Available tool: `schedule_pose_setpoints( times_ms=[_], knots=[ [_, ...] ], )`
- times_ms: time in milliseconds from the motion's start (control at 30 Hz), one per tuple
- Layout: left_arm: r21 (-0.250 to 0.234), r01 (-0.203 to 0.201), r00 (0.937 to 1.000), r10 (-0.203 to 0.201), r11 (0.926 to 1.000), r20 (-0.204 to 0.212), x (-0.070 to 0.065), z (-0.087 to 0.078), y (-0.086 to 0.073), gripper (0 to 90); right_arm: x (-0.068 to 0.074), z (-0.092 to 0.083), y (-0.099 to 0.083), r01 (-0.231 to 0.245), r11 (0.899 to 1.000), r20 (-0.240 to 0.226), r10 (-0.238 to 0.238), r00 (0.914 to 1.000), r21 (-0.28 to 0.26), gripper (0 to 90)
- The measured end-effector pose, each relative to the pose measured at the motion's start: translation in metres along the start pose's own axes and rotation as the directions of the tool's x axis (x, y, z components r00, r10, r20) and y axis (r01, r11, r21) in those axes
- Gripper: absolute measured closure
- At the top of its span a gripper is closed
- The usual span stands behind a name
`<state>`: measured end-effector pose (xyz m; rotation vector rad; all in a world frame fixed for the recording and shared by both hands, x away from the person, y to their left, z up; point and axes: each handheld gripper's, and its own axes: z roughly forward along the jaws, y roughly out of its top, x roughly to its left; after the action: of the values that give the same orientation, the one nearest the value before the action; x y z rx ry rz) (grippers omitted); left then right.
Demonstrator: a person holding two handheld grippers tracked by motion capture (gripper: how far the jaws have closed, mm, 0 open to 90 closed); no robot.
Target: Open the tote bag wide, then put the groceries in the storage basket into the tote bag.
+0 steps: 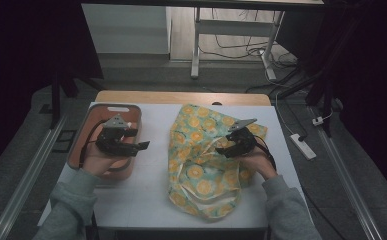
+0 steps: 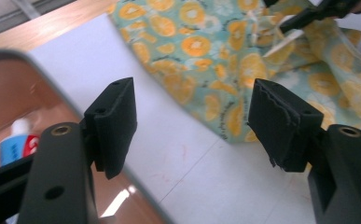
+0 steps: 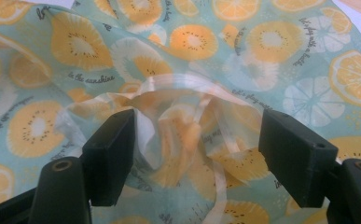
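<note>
I am holding my right claw (image 1: 229, 146) right of the frame's centre, over the fruit-print bag (image 1: 201, 165) that is lying on the white desk (image 1: 151, 185). Its jaws are standing wide open around the bag's pale ribbon (image 3: 187, 86), not pressing it. My left claw (image 1: 140, 146) is hovering open and empty at the left, by the brown tray (image 1: 81, 145).

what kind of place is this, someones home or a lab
Most likely a lab or recording workspace, not a home: a small white table in a dark room, metal floor rails, a power strip with loose cables, and bare desk legs behind.
</note>
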<state>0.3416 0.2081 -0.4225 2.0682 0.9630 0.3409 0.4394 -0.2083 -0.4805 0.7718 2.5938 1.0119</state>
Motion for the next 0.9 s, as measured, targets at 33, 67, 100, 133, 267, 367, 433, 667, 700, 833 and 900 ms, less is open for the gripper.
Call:
schedule_pose_setpoints(
  times_ms=[33, 67, 100, 133, 267, 367, 433, 667, 700, 833, 900],
  knots=[
    [0.01, 0.008, 1.0, -0.008, 0.9999, -0.003, 0.003, 0.0, -0.001, 32.1, 0.0, -0.001, 0.0, 0.0, 1.0, -0.003, 0.0, 1.0, -0.002, 27.8],
    [0.02, 0.021, 0.9997, -0.021, 0.9996, -0.008, 0.007, 0.0, -0.002, 31.9, 0.0, -0.001, 0.0, 0.001, 1.0, -0.004, -0.001, 1.0, -0.006, 28.0],
    [0.027, 0.031, 0.9994, -0.031, 0.9992, -0.015, 0.011, 0.0, -0.003, 31.7, 0.0, -0.002, 0.0, 0.0, 1.0, -0.007, 0.0, 1.0, -0.006, 28.3],
    [0.034, 0.046, 0.9989, -0.045, 0.9984, -0.016, 0.014, 0.001, -0.005, 31.6, 0.001, -0.002, 0.001, -0.002, 1.0, -0.008, 0.002, 1.0, -0.007, 28.5],
    [0.062, 0.078, 0.9967, -0.076, 0.9951, -0.028, 0.026, 0.003, -0.009, 30.6, 0.001, 0.0, 0.0, 0.0, 1.0, -0.015, 0.0, 0.9999, 0.003, 29.0],
    [0.075, 0.1, 0.9935, -0.096, 0.9921, -0.062, 0.034, 0.005, -0.011, 29.2, 0.002, 0.001, 0.0, 0.0, 1.0, -0.018, 0.0, 0.9998, 0.002, 29.1],
    [0.091, 0.115, 0.9905, -0.107, 0.9892, -0.087, 0.039, 0.008, -0.013, 28.7, 0.002, 0.0, 0.0, 0.0, 1.0, -0.018, 0.0, 0.9998, 0.001, 29.4],
    [0.164, 0.144, 0.978, -0.115, 0.976, -0.174, 0.059, 0.023, -0.016, 27.1, 0.002, 0.0, 0.001, -0.002, 1.0, -0.027, 0.002, 0.9996, 0.001, 29.5],
    [0.178, 0.147, 0.9743, -0.111, 0.9731, -0.196, 0.062, 0.025, -0.016, 26.9, 0.002, 0.001, 0.001, 0.0, 1.0, -0.03, 0.0, 0.9996, -0.001, 29.5],
    [0.232, 0.188, 0.9633, -0.133, 0.9543, -0.233, 0.077, 0.037, -0.019, 26.7, 0.003, 0.0, 0.002, 0.002, 1.0, -0.035, -0.002, 0.9994, -0.004, 29.9],
    [0.269, 0.203, 0.9561, -0.131, 0.9417, -0.262, 0.084, 0.043, -0.023, 26.0, 0.003, 0.0, 0.003, 0.004, 1.0, -0.04, -0.005, 0.9992, -0.012, 30.1]
  ],
)
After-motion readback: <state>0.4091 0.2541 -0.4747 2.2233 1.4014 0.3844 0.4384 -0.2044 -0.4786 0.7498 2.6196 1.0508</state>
